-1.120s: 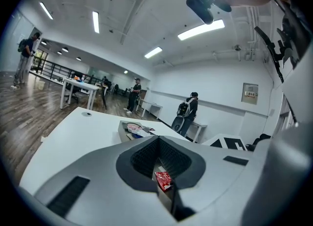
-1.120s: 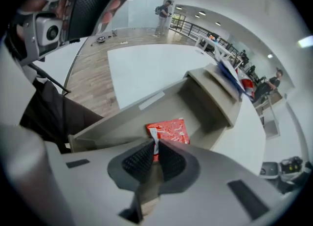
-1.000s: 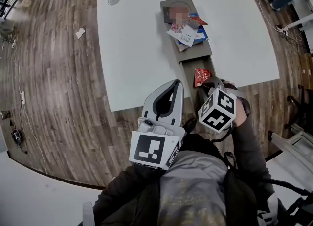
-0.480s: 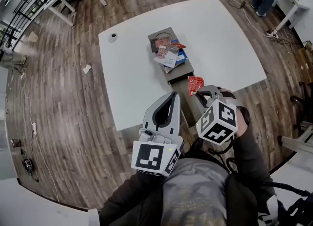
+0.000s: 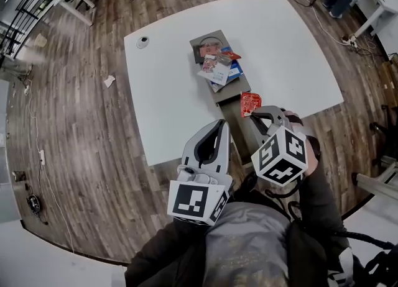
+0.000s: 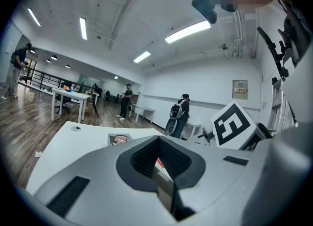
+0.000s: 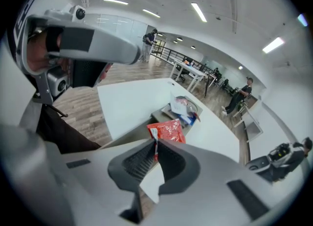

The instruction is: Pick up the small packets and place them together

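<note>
- On the white table (image 5: 168,93), left of the far end of the grey board (image 5: 231,107) and well apart from it: small round grey thing (image 5: 142,41).
- Left of the board's near end, past the table edge: left gripper (image 5: 221,124), jaws pressed together with nothing between them, seen the same in the left gripper view (image 6: 157,141).
- On the board's far end: pile of packets (image 5: 217,65), loosely overlapping. Topped by a white packet with blue print, a blue one under it, a thin red one poking out on the right, a round printed item at the back. Same heap in the right gripper view (image 7: 183,107).
- Over the board's near half, at its right edge: red packet (image 5: 250,102), small, flat, roughly square. Glossy red with fine pale speckles and a white strip down one side (image 7: 166,131). Clear of the pile and apart from it.
- Just right of the board's near end: right gripper (image 5: 258,113), jaws pinching the red packet by its near edge, most of the packet sticking out beyond the tips (image 7: 156,144).
</note>
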Demonstrator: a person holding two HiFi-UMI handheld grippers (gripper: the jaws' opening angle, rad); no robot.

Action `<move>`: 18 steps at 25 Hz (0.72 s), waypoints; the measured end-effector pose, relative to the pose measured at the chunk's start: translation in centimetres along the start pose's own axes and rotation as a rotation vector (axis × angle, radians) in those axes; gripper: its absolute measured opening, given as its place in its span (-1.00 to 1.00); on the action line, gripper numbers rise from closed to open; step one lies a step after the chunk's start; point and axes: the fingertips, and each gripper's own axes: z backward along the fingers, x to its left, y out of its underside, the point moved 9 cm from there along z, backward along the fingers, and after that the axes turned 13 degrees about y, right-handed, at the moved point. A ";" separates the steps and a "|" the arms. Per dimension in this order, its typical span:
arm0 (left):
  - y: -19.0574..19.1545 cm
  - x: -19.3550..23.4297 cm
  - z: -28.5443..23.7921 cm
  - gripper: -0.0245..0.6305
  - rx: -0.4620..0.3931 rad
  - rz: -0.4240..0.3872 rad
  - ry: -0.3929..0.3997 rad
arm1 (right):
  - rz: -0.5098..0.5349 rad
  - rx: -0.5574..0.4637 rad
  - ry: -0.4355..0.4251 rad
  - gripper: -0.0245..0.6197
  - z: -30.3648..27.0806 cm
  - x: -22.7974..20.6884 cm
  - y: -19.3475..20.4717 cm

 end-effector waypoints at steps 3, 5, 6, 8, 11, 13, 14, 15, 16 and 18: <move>-0.7 1.9 -0.6 -0.92 -0.007 0.001 -0.017 | 0.006 -0.040 0.026 -0.85 -0.9 -2.1 -2.4; -1.5 3.6 -1.1 -0.92 -0.017 -0.007 -0.029 | 0.013 -0.061 0.035 -0.85 -1.9 -3.7 -4.3; -2.0 4.5 -1.4 -0.92 -0.022 -0.013 -0.034 | 0.014 -0.068 0.039 -0.85 -2.6 -4.6 -5.2; -3.0 6.5 -2.1 -0.92 -0.034 -0.022 -0.045 | 0.013 -0.072 0.043 -0.85 -4.2 -6.4 -7.1; -3.9 9.3 -2.9 -0.92 -0.036 -0.017 -0.059 | 0.012 -0.051 0.033 -0.85 -6.8 -8.5 -9.3; -3.9 10.8 -3.3 -0.92 -0.024 0.001 -0.068 | 0.009 -0.023 -0.002 -0.85 -8.6 -9.1 -9.9; -3.8 11.5 -3.5 -0.92 -0.016 0.012 -0.072 | 0.001 -0.008 -0.023 -0.85 -9.4 -9.2 -10.0; -3.6 12.2 -3.6 -0.92 -0.008 0.022 -0.076 | -0.010 0.007 -0.042 -0.85 -10.2 -9.2 -10.0; -3.5 12.8 -3.7 -0.92 -0.002 0.031 -0.079 | -0.018 0.023 -0.058 -0.85 -10.9 -9.2 -10.0; -3.3 13.9 -4.0 -0.92 0.008 0.047 -0.081 | -0.019 0.054 -0.084 -0.85 -12.1 -9.1 -10.0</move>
